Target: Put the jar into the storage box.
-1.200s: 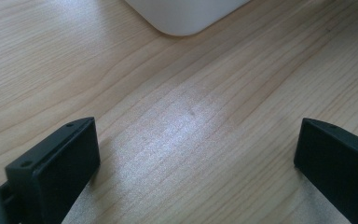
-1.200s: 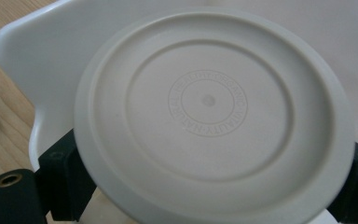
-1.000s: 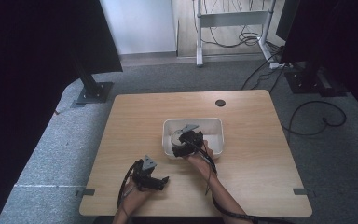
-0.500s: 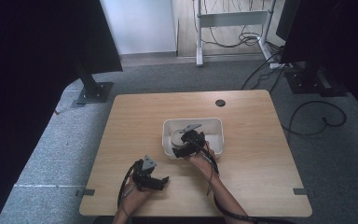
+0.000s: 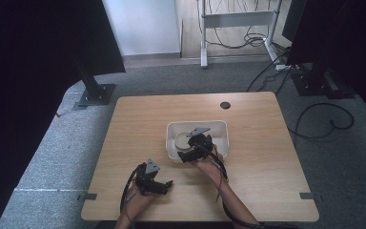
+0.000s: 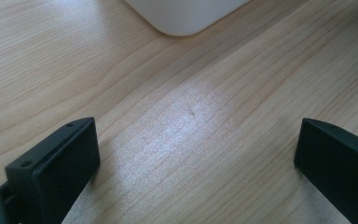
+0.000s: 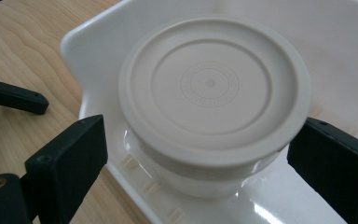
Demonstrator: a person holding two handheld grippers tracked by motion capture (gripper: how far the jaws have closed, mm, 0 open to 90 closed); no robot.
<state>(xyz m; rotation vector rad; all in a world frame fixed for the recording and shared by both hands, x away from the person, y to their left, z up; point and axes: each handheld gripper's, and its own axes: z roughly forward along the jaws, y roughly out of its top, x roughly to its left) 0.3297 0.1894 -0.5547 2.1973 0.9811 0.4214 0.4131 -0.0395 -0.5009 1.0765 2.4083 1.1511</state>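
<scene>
Your right gripper [image 7: 200, 154] has its fingers [image 7: 70, 154] spread wide, one to each side of the tub [image 7: 212, 100], and neither looks to be touching it. The tub is round, cream plastic, with a flat lid pressed on. It sits in the near-left corner of the white tray [image 7: 354, 60], close to the tray wall.

Expect it to be light, and stiff enough at the lid rim to take a squeeze. The smooth plastic may slip, so close on the band just under the lid's lip, where the wall is firmest, rather than on the lower body, which tapers inward and could slide out downward. I can't tell whether it holds anything, so lift slowly at first. The tray wall leaves the left finger little room; keep it inside the rim.

Your left gripper [image 5: 153, 180] rests over the bare counter [image 6: 177, 116], fingers [image 6: 56, 163] apart and empty, well short of the tray.
</scene>
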